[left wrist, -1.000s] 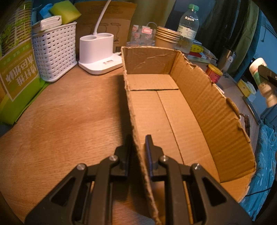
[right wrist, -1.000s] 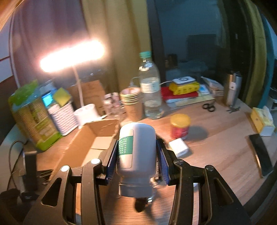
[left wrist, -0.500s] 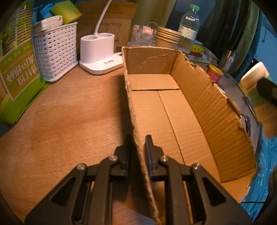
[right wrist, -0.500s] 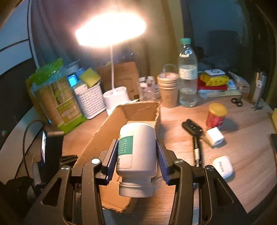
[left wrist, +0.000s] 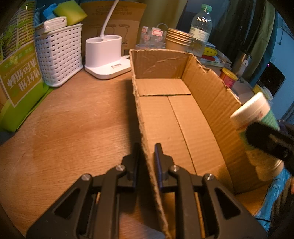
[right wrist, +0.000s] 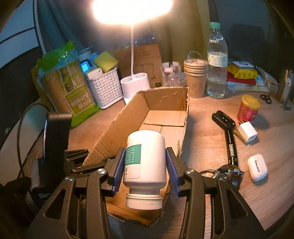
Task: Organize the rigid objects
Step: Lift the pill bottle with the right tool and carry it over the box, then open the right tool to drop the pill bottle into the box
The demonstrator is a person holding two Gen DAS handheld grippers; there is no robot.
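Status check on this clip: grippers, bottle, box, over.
Left gripper shut on cardboard box wall. Right gripper shut on white bottle, cap toward the camera, above the box's near end. Box floor bare, nothing blocking.

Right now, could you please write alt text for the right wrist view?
The right hand-held gripper holds a white pill bottle, cap toward the camera, over an empty cardboard box on a wooden desk, under a bright lamp.

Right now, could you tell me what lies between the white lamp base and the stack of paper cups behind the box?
In the right wrist view, a clear patterned glass stands between the lamp base and the paper cups, behind the cardboard box.
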